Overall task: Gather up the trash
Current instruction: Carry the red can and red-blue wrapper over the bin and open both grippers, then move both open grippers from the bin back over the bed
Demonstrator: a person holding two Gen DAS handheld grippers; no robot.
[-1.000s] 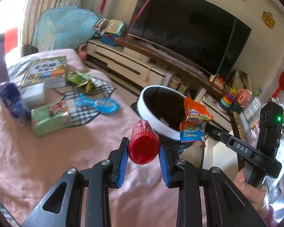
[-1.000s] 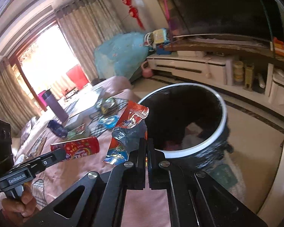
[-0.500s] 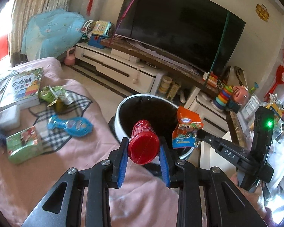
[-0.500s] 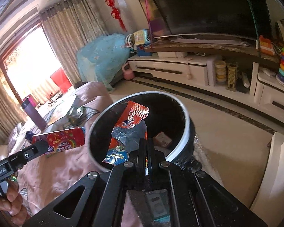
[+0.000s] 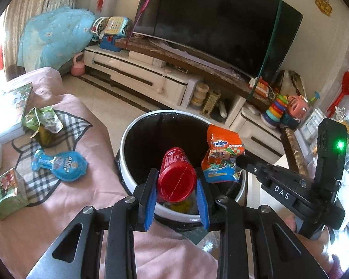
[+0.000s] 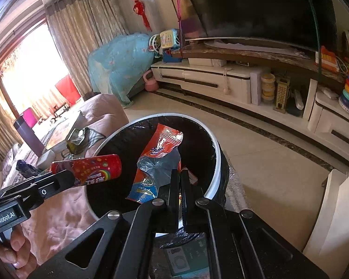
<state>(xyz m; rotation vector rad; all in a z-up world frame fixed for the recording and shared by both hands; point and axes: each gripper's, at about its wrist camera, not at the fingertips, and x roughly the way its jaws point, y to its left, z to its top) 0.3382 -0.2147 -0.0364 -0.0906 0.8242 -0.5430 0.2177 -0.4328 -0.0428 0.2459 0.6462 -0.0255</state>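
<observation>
Red plastic tube (image 5: 176, 176), a candy container with a rainbow label (image 6: 90, 171), is pinched between the blue pads (image 5: 151, 197) of the left gripper (image 5: 176, 194); jaws closed on its sides, cap end toward the camera. The tube sits over the open mouth of the trash bin (image 5: 125, 139), near the rim at 6 o'clock in the left wrist view.

Right gripper (image 6: 180, 186): jaws pressed nearly together, pinching the lower edge of an orange snack wrapper (image 6: 160, 160). The wrapper hangs above the bin opening (image 6: 217, 158); in the left view it shows at 3 o'clock of the tube (image 5: 223, 155), just beside it, not clearly touching.

Bin: white rim, black liner, some items at the bottom, too dark to identify.

Pink blanket (image 5: 69, 195) at 9 o'clock of the bin carries a blue flat package (image 5: 62, 165), a green crumpled bag (image 5: 41, 125) and a green carton (image 5: 4, 193), all well apart from both grippers. TV (image 5: 221, 16) on its stand at 12 o'clock.
</observation>
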